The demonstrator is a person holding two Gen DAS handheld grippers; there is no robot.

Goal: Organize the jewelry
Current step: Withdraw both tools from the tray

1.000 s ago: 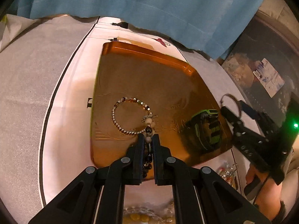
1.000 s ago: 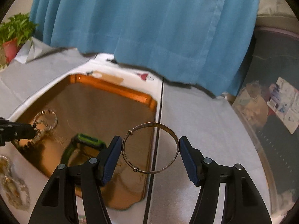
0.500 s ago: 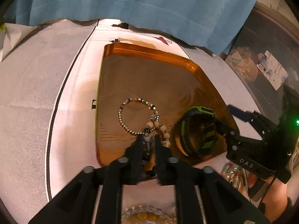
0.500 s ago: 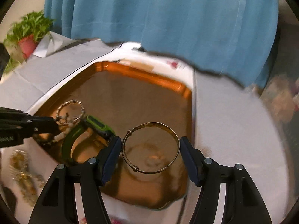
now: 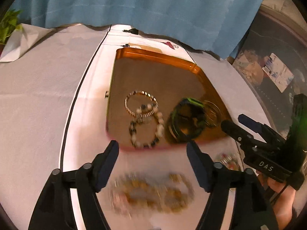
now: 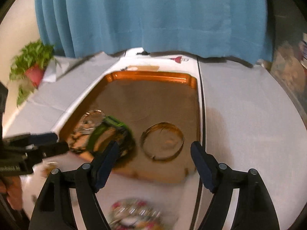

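Tray (image 5: 153, 57): holds black-and-white bead bracelet (image 5: 147, 126), silver bracelet (image 5: 141, 101), green watch (image 5: 187, 118), thin bangle (image 6: 162, 141).
Around: blurred jewelry (image 5: 151, 193) on near cloth.
Change: bead bracelet and bangle, gripped earlier, now lie released.
Left gripper (image 5: 152, 154): just opened wide, empty, angled down.
Right gripper (image 6: 153, 156): just opened wider, empty.

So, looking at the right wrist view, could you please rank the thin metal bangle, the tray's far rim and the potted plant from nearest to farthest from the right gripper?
From the open right gripper:
1. Thin metal bangle, lying flat in the tray just ahead of the fingertips.
2. Tray's far rim, straight ahead at the back of the orange tray.
3. Potted plant, far off to the left beyond the tray.
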